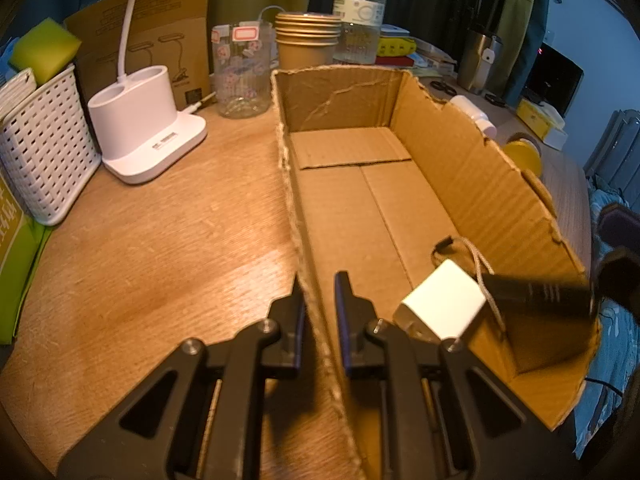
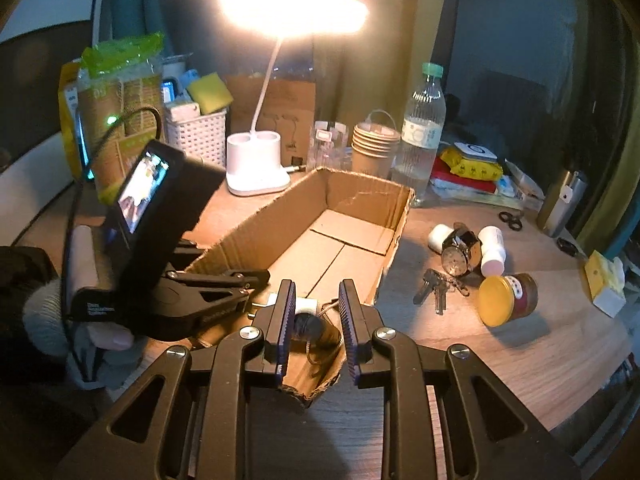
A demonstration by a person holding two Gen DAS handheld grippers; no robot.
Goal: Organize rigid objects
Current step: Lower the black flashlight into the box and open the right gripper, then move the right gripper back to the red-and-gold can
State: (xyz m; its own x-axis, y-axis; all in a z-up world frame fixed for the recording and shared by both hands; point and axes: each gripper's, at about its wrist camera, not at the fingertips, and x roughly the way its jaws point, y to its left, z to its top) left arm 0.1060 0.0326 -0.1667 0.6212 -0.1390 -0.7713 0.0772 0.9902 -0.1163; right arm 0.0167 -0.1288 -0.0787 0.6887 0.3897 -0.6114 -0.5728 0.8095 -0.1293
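Note:
An open cardboard box [image 1: 460,184] lies on the wooden desk; it also shows in the right wrist view [image 2: 360,200]. In its near end lie a white charger cube [image 1: 444,300] and a black cylinder with a cord [image 1: 536,292]. My left gripper [image 1: 320,280] straddles the box's left wall, shut on it. My right gripper [image 2: 316,296] is open over the box's near end, with the black cylinder [image 2: 310,326] and the charger [image 2: 304,304] between and below its fingers. Right of the box lie keys [image 2: 436,288], a wristwatch [image 2: 458,254], two white bottles [image 2: 492,248] and a yellow-lidded jar [image 2: 508,298].
A white desk lamp [image 1: 140,136] stands left of the box, lit. Behind it are a white basket [image 1: 44,152], a glass jar [image 1: 240,72], stacked paper cups [image 1: 306,40] and a water bottle [image 1: 360,12]. Scissors [image 2: 510,220] and a steel tumbler [image 2: 560,208] sit far right.

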